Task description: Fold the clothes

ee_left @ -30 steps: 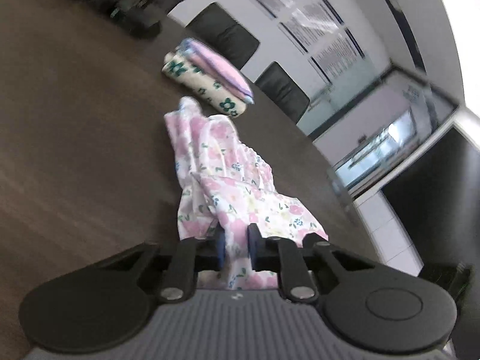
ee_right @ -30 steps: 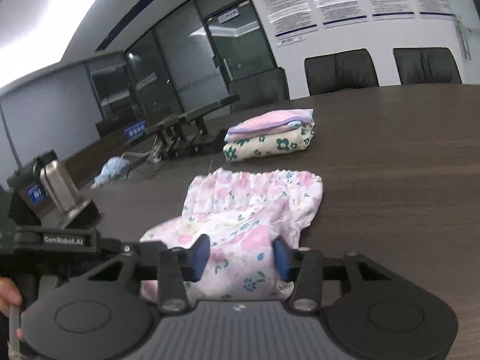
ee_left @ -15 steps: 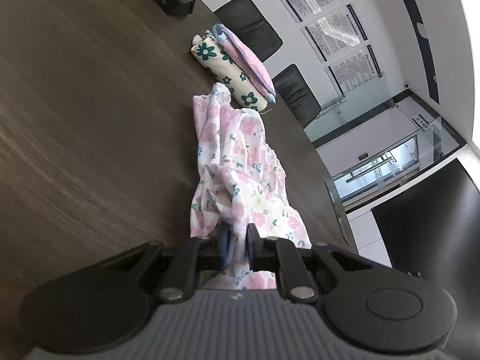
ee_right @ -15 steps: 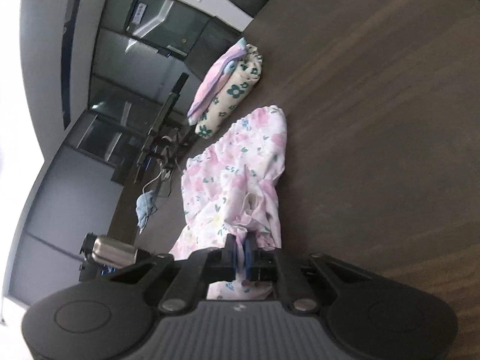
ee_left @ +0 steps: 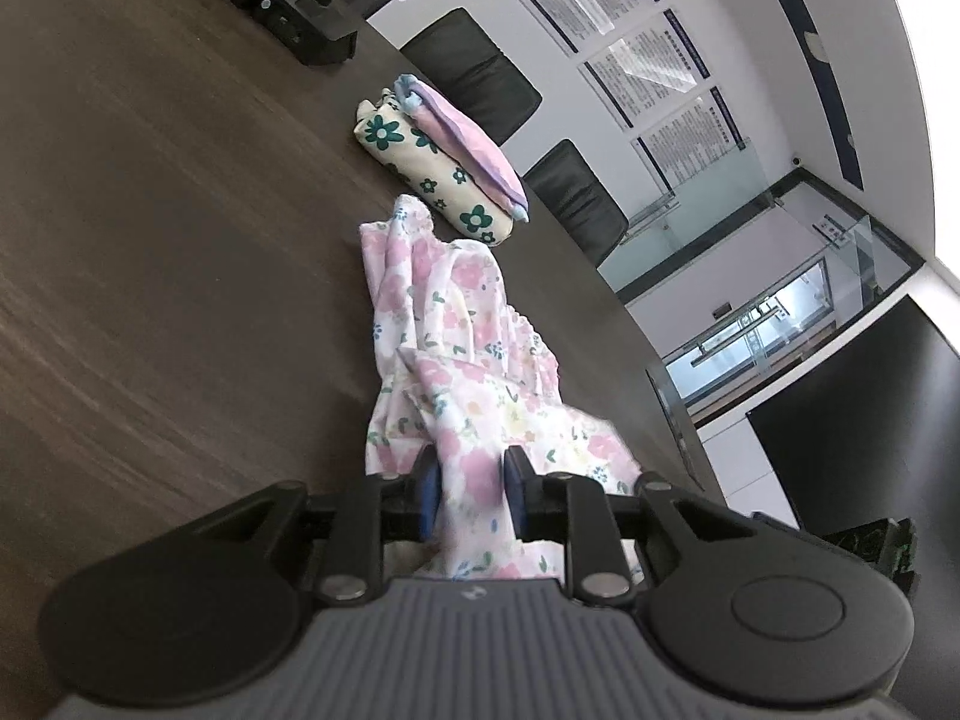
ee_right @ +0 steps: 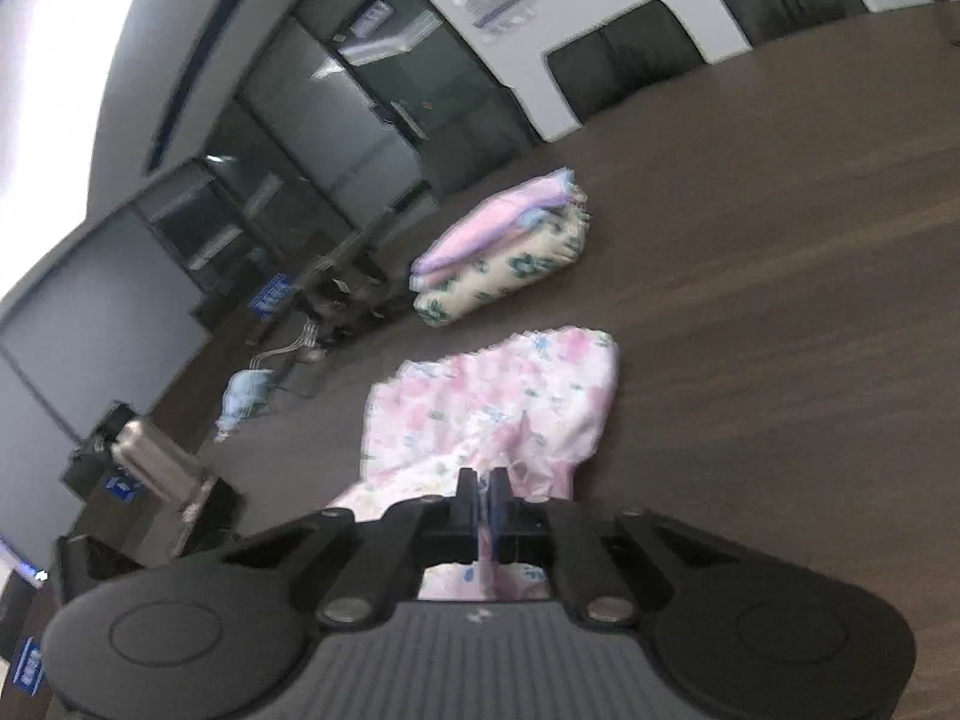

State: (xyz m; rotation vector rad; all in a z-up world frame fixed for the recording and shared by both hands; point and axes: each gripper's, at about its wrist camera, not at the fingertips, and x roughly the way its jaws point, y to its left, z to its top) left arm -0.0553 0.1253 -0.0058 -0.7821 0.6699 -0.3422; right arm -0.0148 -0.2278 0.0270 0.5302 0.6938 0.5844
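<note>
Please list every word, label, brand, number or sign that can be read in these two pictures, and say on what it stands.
No text can be read in either view.
Wall posters: printed lines, too small to read.
Blue signs by the black equipment: blurred, unreadable.
Blue labels near the metal flask: blurred, unreadable.
Small mark on each gripper body, left gripper and right gripper: a logo, no letters.

A long dark brown wood-grain table (ee_left: 150,252) carries a crumpled pink floral garment (ee_left: 438,324) near its middle, a folded stack of pastel clothes (ee_left: 444,162) beyond it, and a small crumpled light-blue cloth (ee_right: 246,399) nearer one far edge.
</note>
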